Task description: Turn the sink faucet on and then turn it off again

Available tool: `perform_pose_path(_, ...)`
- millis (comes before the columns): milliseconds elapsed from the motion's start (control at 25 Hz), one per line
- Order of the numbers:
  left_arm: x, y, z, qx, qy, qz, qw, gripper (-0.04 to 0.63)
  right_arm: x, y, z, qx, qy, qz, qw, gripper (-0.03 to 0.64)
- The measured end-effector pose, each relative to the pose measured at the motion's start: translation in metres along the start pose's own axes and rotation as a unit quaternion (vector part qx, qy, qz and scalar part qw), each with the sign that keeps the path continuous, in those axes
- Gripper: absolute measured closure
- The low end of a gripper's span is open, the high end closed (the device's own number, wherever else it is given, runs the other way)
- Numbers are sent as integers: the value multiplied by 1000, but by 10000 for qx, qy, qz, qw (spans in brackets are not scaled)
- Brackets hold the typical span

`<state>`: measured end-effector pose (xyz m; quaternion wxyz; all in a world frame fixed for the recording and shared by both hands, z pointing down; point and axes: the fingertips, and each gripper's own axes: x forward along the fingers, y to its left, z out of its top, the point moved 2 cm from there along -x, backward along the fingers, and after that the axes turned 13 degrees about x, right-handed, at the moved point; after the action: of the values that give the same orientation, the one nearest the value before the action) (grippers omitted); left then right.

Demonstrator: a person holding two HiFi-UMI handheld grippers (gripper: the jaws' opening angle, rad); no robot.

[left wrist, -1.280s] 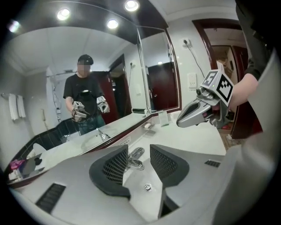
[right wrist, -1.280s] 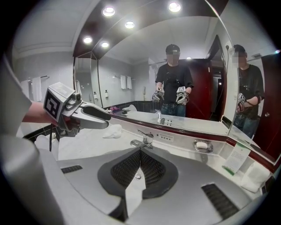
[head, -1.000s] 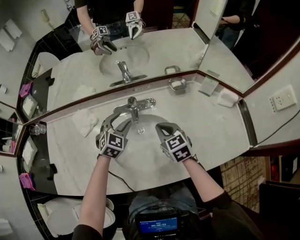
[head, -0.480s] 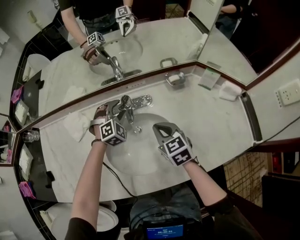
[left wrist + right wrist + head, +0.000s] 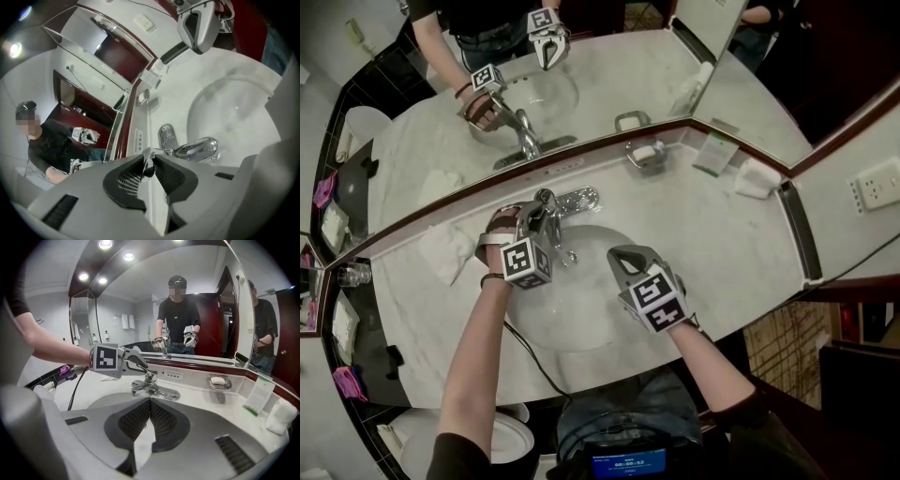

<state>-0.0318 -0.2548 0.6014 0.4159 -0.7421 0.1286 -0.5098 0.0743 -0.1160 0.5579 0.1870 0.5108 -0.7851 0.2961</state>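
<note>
Faucet (image 5: 579, 199): chrome, single lever (image 5: 147, 168), at the sink's (image 5: 572, 314) far rim. Your left gripper (image 5: 532, 220) has just been closing and grips the lever. Your right gripper (image 5: 623, 255), jaws together and empty, hangs near-right of it.

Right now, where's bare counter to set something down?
Widest bare patch: the counter right of the basin, in front of the folded towel. Another lies front-left, between the washcloth and the front edge. Crowded: the back edge with soap dish and card, and the faucet, where the left gripper has just been closing its jaws on the handle.
</note>
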Motion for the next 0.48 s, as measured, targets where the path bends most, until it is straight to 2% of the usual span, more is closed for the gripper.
perform_pose_path(320,-1,-2,0,21,-97,44,9999,526,3,3,-8,39,45,17,10000,595)
perform_pose_path(480,-2,-3,0,65,-103,221,9997,526,3,6,-14,70,60,32,10000,595)
